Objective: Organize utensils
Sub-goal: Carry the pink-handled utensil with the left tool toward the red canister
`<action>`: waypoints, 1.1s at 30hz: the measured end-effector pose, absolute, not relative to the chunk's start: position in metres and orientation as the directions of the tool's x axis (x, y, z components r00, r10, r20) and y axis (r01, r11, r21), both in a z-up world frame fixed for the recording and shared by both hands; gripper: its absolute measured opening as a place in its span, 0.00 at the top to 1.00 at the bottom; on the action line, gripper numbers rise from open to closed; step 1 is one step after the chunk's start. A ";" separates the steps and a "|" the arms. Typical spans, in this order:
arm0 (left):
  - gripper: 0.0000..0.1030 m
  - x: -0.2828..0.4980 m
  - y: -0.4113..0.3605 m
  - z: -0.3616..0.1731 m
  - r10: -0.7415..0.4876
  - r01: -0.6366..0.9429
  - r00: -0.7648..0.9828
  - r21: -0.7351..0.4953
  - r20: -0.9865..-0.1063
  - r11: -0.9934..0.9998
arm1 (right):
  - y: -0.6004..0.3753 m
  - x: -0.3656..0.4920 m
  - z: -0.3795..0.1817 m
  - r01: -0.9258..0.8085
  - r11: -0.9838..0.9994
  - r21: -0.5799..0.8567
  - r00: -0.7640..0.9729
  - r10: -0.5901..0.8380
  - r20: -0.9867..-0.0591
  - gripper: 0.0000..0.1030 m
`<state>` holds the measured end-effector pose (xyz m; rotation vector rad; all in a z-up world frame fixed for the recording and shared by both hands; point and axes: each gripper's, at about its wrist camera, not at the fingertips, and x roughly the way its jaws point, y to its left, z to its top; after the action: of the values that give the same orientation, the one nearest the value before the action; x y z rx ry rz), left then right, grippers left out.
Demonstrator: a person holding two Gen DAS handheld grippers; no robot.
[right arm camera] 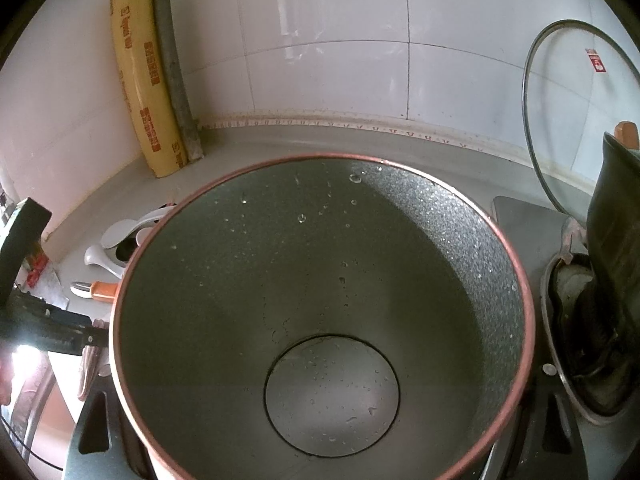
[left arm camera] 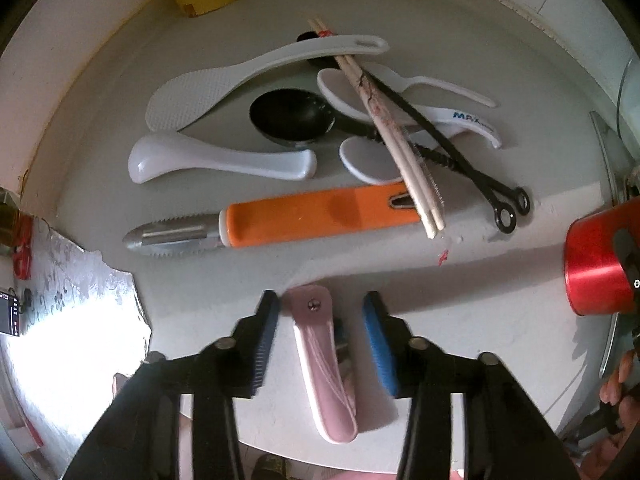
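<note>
One pot (right arm camera: pixel 320 312) fills the right view, empty, wet inside, probably heavy; its body sits between the right claw's arms, whose tips are hidden, so I cannot tell whether they press on it. One orange-handled peeler (left arm camera: pixel 276 222) lies at the pile's 6 o'clock: stiff, sharp at the blade, best taken mid-handle. One white rice paddle (left arm camera: pixel 240 80) at 11 o'clock looks light and slick. Four white spoons, the biggest (left arm camera: pixel 216 160) at 9 o'clock, look glossy and breakable. One black ladle (left arm camera: pixel 292 118) sits mid-pile. Two bamboo chopsticks (left arm camera: pixel 384 120) and two black looped skewers (left arm camera: pixel 452 156), thin and apt to roll, cross the pile at 3 o'clock. One pink spoon (left arm camera: pixel 324 364), smooth and likely ceramic, lies on the desk (left arm camera: pixel 460 264) between the left claw's (left arm camera: pixel 320 344) open jaws, untouched; take it across the handle.
</note>
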<state>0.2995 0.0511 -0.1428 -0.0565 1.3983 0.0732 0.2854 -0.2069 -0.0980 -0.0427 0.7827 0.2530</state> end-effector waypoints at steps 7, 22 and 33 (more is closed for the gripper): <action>0.78 0.296 0.040 -0.122 0.015 -0.114 0.182 -0.006 -0.983 0.993 | -0.207 0.286 -0.098 -0.239 0.969 0.063 0.678 0.213 -0.704 0.12; 0.79 0.263 0.063 -0.111 -0.086 -0.177 0.325 -0.150 -0.942 0.973 | -0.205 0.287 -0.098 -0.243 0.969 0.051 0.675 0.206 -0.709 0.11; 0.79 0.238 0.085 -0.073 -0.070 -0.202 0.467 -0.184 -0.881 0.962 | -0.195 0.283 -0.099 -0.284 0.958 0.036 0.668 0.225 -0.710 0.12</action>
<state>0.2381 0.0850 -0.0726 -0.2788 1.0856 0.0817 0.2833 -0.1949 -0.0986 -0.0797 0.7895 0.2870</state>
